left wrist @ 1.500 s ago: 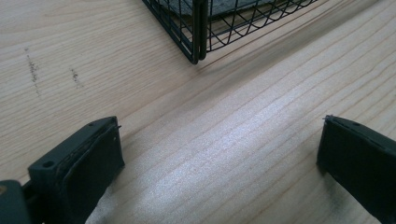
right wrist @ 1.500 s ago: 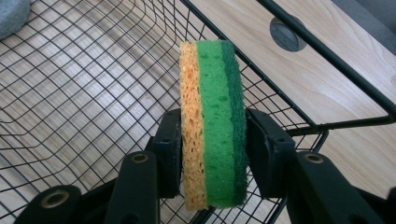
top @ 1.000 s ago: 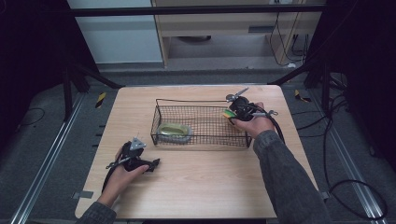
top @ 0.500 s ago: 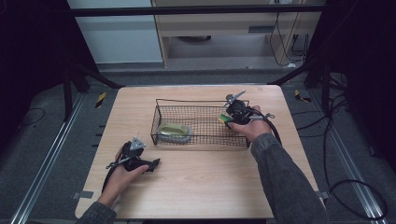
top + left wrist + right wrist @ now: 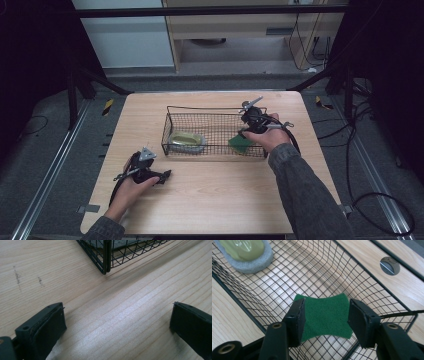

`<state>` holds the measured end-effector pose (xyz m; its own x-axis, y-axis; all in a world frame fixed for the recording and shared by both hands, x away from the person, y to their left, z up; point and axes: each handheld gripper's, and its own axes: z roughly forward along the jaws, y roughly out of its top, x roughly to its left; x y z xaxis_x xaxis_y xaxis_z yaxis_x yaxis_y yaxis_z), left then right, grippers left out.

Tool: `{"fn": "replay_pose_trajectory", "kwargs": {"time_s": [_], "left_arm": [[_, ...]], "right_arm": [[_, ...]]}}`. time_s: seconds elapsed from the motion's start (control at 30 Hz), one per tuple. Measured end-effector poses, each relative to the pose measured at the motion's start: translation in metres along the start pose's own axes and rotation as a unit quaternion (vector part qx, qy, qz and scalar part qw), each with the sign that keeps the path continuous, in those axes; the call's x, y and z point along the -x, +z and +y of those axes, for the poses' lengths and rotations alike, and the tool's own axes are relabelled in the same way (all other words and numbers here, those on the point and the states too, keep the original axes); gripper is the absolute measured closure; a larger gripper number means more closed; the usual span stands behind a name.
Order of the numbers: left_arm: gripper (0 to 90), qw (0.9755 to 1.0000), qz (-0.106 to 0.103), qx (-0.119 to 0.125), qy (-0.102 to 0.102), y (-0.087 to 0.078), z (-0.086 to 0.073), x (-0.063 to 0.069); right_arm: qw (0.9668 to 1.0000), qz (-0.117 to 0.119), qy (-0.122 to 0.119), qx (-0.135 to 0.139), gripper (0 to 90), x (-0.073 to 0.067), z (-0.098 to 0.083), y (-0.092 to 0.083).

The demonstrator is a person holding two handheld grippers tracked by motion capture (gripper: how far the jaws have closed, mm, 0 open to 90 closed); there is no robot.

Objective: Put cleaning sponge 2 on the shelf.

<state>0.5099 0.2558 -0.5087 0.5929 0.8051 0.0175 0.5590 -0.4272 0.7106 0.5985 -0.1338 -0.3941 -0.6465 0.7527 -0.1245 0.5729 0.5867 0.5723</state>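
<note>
- Green scouring pad [image 5: 325, 315] is pinched between the right gripper [image 5: 325, 317] jaws, inside the wire basket [image 5: 215, 131] at its right end.
- Left gripper [image 5: 117, 322] is spread wide, empty, on the table [image 5: 220, 190].

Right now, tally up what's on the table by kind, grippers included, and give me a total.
Wire basket: 1
Green scouring pad: 1
Grey sponge with a yellow-green top: 1
Handheld grippers: 2, left gripper, right gripper
Total: 5
</note>
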Motion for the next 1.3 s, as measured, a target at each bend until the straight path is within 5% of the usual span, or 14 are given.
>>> {"fn": "replay_pose_trajectory", "kwargs": {"time_s": [0.57,0.9,1.3], "left_arm": [[0.0,1.0000,0.001,-0.001,-0.001,0.000,0.000,0.000],[0.0,1.0000,0.002,0.000,0.000,0.001,0.001,0.000],[0.0,1.0000,0.002,-0.001,0.001,0.001,0.001,0.000]], "right_arm": [[0.9973,-0.004,0.059,0.044,8.4,0.011,-0.018,-0.024],[0.9941,-0.033,0.076,0.070,7.8,0.018,-0.039,-0.036],[0.9866,-0.069,0.099,0.110,10.4,0.031,-0.078,-0.052]]}}
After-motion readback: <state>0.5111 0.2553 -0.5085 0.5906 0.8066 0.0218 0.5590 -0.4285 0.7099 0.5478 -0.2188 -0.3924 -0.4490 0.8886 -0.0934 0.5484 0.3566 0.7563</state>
